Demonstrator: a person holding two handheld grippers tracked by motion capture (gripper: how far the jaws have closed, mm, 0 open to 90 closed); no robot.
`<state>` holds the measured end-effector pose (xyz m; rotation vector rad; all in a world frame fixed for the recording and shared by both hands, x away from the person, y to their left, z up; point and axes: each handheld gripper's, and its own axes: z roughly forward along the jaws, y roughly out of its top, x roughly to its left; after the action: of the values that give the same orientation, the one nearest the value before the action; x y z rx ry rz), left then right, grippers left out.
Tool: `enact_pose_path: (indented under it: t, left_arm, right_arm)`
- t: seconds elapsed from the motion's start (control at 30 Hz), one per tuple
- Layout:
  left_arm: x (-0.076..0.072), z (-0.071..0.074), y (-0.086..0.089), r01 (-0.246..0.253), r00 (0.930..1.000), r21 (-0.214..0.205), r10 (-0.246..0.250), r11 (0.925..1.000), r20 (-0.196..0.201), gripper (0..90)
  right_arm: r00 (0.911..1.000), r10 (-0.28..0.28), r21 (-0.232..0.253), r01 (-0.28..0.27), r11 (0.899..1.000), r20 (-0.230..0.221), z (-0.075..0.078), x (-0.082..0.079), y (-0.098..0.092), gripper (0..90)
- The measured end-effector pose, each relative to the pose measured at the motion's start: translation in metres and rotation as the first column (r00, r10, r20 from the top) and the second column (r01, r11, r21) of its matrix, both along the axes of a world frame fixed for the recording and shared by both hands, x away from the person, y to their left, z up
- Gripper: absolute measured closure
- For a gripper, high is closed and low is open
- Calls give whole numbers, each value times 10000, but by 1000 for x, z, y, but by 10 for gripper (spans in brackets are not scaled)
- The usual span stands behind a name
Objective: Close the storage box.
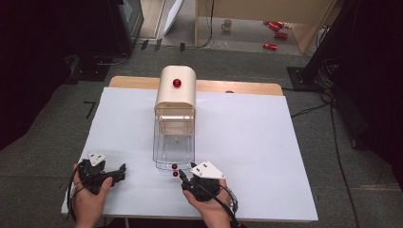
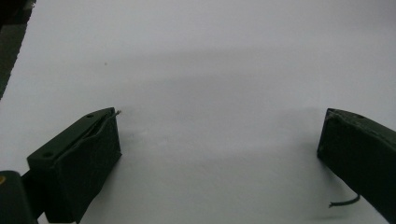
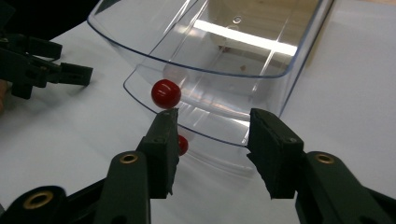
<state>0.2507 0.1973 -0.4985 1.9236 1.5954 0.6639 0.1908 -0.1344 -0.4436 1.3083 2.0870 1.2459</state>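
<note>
A cream box [image 1: 176,97] with a red knob [image 1: 177,83] on top stands at mid-table. Two clear drawers [image 1: 174,142] are pulled out of it toward me. Each drawer has a small red knob: the upper knob [image 3: 166,93] and the lower knob [image 3: 183,145]. My right gripper [image 3: 217,128] points at the drawer fronts, open. The lower drawer's rim [image 3: 210,133] runs between the jaws, and the lower knob sits just inside the left jaw without being pinched. My left gripper [image 2: 219,135] rests open on the bare white surface at the front left [image 1: 121,172], with nothing between its jaws.
The white sheet [image 1: 247,142] covers a wooden table whose front edge lies just under both hands. In the right gripper view the left gripper [image 3: 42,70] lies off to the left. Red cans [image 1: 275,28] and a mug [image 1: 227,24] lie on the floor far behind.
</note>
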Motion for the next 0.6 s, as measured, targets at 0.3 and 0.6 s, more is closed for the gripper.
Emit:
enact_pose_path:
  t: [0.3,0.6]
  left_arm:
    - [0,0,0,3,10000,1,-3,10000,-4,0]
    - [0,0,0,2,10000,1,-2,10000,-3,0]
  right_arm:
    - [9994,301,190,-297,9994,-189,-6,2,10,701]
    - [9985,432,269,-423,9987,-332,-11,5,16,762]
